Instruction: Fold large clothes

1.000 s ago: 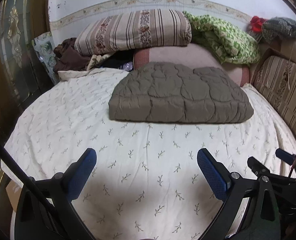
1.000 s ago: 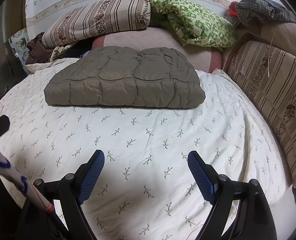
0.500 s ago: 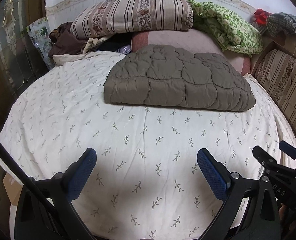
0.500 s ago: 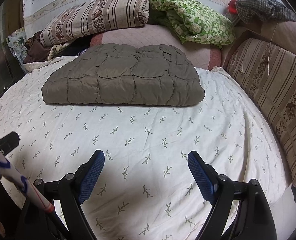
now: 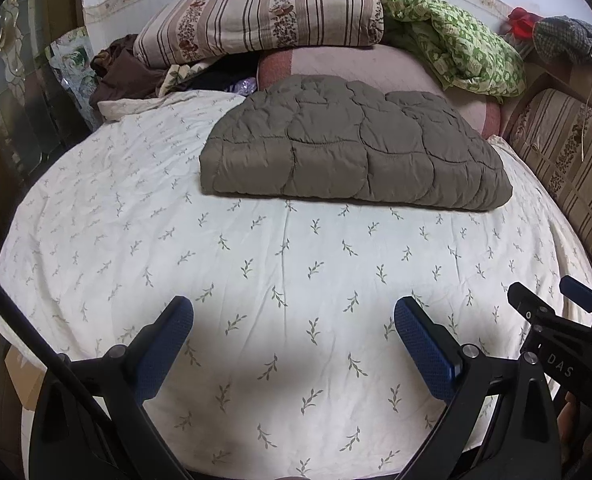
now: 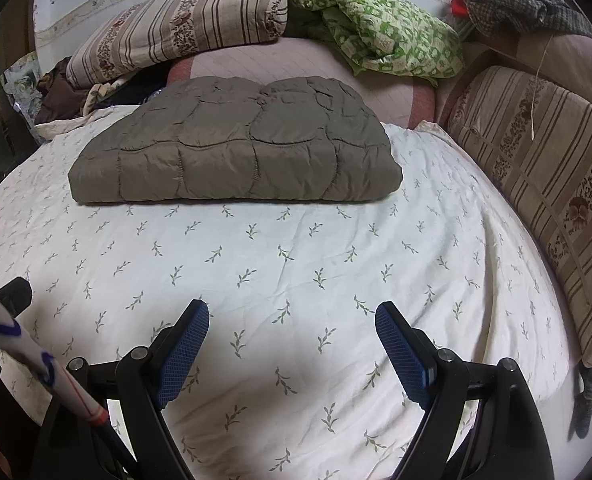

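Note:
A grey-brown quilted padded garment (image 5: 352, 148) lies folded into a thick rectangle on the far half of the bed, also in the right wrist view (image 6: 236, 148). My left gripper (image 5: 294, 320) is open and empty, hovering over the near part of the leaf-print sheet (image 5: 176, 248), well short of the garment. My right gripper (image 6: 292, 320) is open and empty too, over the same sheet (image 6: 336, 248). The right gripper's body shows at the right edge of the left wrist view (image 5: 556, 332).
A striped folded quilt (image 5: 256, 20), a green patterned blanket (image 5: 456, 52) and a pink bolster (image 5: 376, 68) are piled at the head. Dark clothes (image 5: 120, 72) lie at the back left. A striped cushion (image 6: 544, 184) lines the right side.
Both grippers have pulled back and risen a little, so the folded garment looks farther and more from above. Both jaws stay open.

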Action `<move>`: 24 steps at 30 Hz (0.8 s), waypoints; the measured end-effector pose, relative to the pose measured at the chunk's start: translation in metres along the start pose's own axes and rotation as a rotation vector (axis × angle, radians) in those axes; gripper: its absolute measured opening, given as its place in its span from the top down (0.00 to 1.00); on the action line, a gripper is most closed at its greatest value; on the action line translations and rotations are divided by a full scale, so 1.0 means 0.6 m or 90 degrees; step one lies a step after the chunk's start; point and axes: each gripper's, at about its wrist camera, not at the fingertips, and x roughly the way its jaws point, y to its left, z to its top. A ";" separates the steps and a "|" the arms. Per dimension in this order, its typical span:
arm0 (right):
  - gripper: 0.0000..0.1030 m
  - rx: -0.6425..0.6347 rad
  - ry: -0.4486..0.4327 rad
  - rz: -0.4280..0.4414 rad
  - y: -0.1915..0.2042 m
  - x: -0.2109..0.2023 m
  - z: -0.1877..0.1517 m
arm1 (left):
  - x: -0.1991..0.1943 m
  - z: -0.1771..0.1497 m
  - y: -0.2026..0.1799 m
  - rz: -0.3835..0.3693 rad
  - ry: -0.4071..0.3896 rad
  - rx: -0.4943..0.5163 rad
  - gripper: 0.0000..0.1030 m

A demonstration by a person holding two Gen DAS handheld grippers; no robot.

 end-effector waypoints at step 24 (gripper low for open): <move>0.14 -0.022 0.032 -0.020 0.010 0.034 -0.004 | 0.051 -0.007 0.002 -0.017 0.057 -0.006 0.03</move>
